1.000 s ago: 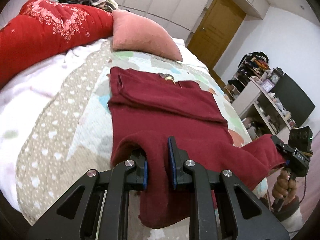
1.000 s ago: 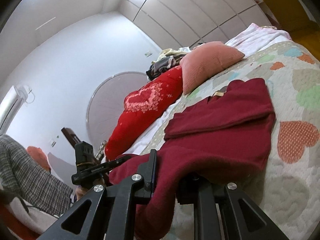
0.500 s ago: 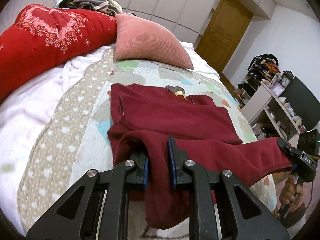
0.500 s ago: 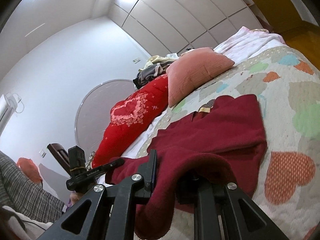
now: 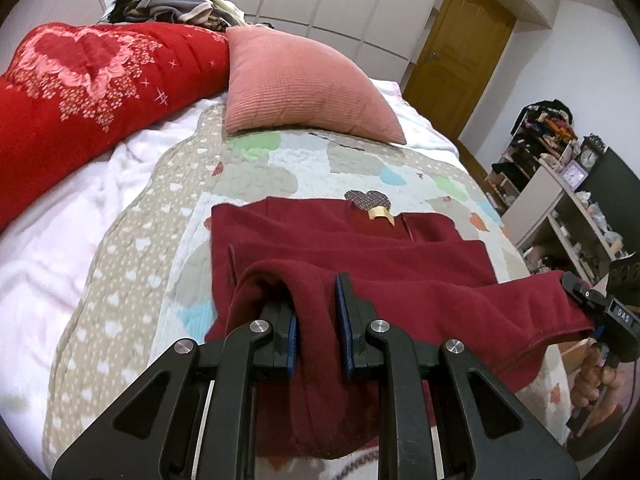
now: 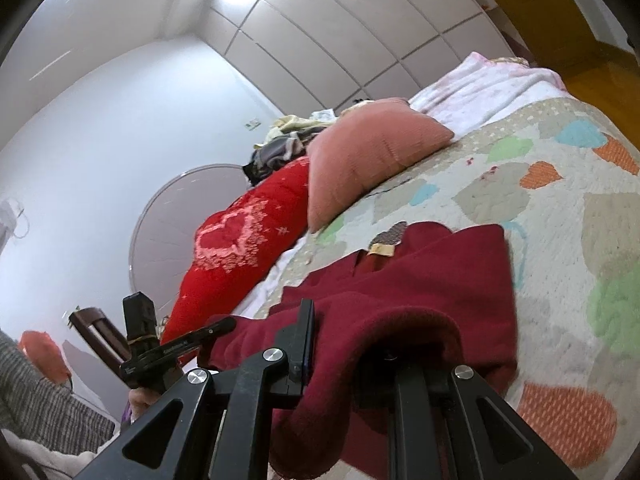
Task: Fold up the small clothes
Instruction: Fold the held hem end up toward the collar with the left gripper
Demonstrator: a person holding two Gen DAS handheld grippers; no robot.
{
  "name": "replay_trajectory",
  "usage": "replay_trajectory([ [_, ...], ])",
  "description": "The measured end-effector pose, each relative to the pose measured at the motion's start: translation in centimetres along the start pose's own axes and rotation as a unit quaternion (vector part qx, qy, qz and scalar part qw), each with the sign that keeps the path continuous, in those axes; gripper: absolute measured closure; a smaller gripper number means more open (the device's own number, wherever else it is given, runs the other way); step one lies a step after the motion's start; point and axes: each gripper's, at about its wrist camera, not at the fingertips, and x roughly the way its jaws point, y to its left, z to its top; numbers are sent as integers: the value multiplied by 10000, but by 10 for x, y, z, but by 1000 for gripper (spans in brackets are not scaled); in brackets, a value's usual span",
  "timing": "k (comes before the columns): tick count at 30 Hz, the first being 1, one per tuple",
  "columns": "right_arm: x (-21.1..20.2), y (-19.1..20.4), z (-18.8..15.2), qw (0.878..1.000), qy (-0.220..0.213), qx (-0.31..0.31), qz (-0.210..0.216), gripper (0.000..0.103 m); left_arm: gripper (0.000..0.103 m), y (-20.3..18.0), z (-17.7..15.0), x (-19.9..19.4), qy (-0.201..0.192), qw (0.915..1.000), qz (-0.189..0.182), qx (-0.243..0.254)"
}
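Progress looks about halfway: dark red fleece garment [image 5: 360,248] lies on the heart-patterned quilt [image 5: 132,280], far part already flat, sleeve apparently folded in. Left gripper [image 5: 316,334] and right gripper [image 6: 348,356] each pinch the near hem, lifted mid-fold; laying it over remains.

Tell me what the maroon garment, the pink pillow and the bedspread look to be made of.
Maroon garment: looks like soft fleece or brushed knit, matte and fuzzy at its edges, draping limply over the left gripper and right gripper. Pink pillow: ribbed fabric, perhaps corduroy, judging by fine parallel lines. Bedspread: quilted cotton-like cloth with stitched heart patches, matte and puckered.
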Motion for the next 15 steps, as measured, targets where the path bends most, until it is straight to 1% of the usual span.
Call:
replay_trajectory([
  [5, 20, -20, 17, 9998, 65, 73, -154, 88, 88, -1, 15, 29, 121, 9998, 138, 107],
  [9, 36, -36, 26, 9994, 115, 201, -242, 88, 88, 3, 26, 54, 268, 9995, 186, 25],
  [12, 50, -56, 34, 9984, 116, 514, -189, 88, 88, 6, 35, 76, 383, 9989, 272, -46],
  [14, 61, -74, 38, 9960, 126, 886, -75, 88, 88, 8, 38, 88, 442, 9986, 290, -72],
  [15, 67, -83, 40, 9941, 139, 1070, -118, 88, 87, 10, 39, 95, 470, 9984, 287, -108],
])
